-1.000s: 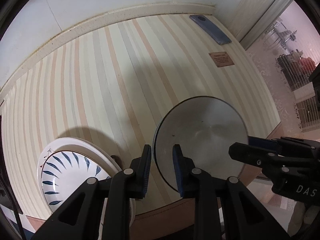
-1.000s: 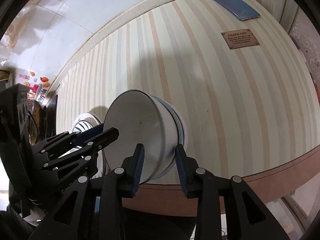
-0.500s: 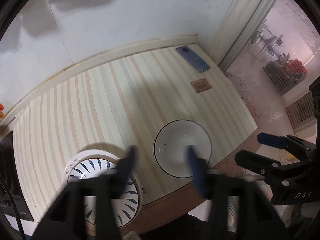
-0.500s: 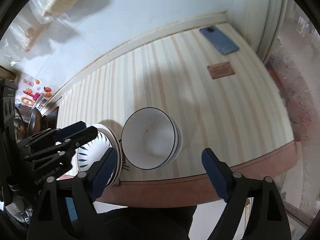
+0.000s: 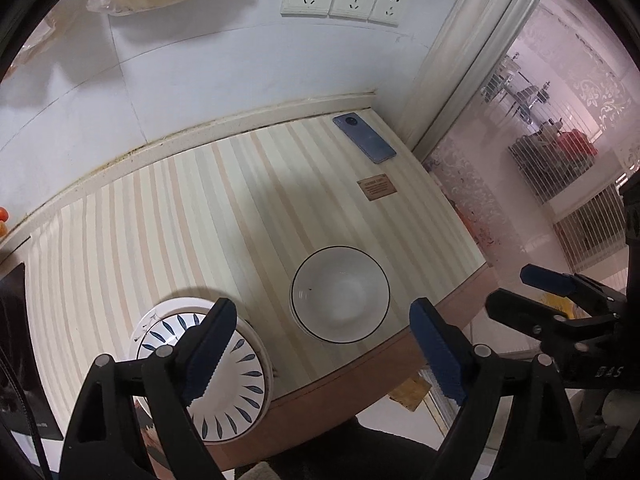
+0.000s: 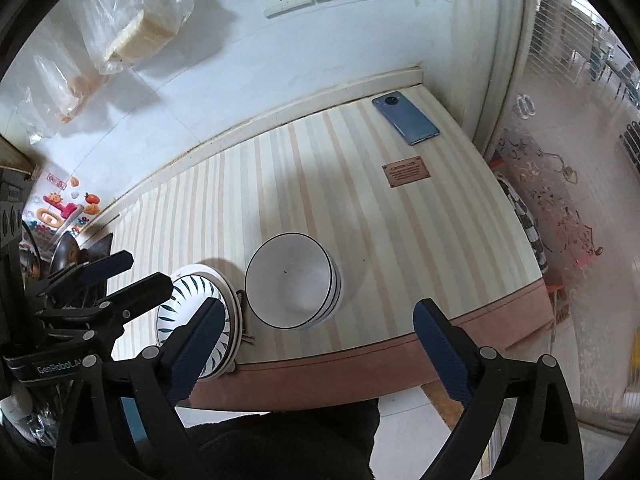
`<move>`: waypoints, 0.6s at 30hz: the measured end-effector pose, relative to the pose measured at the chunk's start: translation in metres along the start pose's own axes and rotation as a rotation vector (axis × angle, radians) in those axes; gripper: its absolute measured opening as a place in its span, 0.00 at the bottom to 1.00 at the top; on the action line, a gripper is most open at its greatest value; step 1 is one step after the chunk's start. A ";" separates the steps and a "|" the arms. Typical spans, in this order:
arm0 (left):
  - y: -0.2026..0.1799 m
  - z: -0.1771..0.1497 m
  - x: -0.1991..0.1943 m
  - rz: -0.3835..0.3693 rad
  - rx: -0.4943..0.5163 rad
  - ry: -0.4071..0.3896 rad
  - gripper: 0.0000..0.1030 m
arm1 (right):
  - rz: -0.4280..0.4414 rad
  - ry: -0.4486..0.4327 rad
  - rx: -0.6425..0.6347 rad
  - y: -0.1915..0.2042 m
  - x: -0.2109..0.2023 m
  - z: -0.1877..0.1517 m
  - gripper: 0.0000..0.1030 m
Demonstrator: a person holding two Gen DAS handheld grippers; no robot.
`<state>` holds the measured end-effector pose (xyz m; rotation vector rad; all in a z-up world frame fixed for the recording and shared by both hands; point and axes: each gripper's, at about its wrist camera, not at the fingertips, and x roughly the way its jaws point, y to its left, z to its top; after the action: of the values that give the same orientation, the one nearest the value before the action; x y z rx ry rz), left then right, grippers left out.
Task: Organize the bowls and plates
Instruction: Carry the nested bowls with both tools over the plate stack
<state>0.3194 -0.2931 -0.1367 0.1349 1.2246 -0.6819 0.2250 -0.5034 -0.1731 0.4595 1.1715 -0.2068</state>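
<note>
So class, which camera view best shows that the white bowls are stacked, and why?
The right wrist view: the white bowls are seen from the side, so several dark-lined rims show nested down their right wall. The left wrist view looks almost straight into the top bowl, showing one rim and only a sliver beneath.

Small brown rectangular plaque [image 6: 406,174] on the striped tabletop: lettering too small to read. Left gripper's blue-padded finger [image 5: 208,354] covered part of the white plate with blue leaf pattern [image 5: 236,396].

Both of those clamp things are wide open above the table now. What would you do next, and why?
Probably nothing more than pulling back. The white bowls sit nested in one stack, the leaf-patterned plates stacked beside them, apart. The left tool and right tool hold nothing, and I see no other dish on the striped table.
</note>
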 end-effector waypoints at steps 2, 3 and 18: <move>0.002 0.000 0.005 0.002 -0.006 0.008 0.86 | 0.011 -0.005 0.012 -0.003 -0.001 0.000 0.96; 0.003 0.000 0.011 0.013 -0.009 0.015 0.86 | 0.014 -0.003 0.017 -0.005 0.001 -0.001 0.96; 0.027 0.006 0.145 0.030 -0.063 0.206 0.86 | 0.123 0.175 0.097 -0.044 0.131 -0.013 0.96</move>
<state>0.3641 -0.3335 -0.2717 0.1740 1.4369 -0.6135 0.2469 -0.5262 -0.3086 0.6430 1.3028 -0.1182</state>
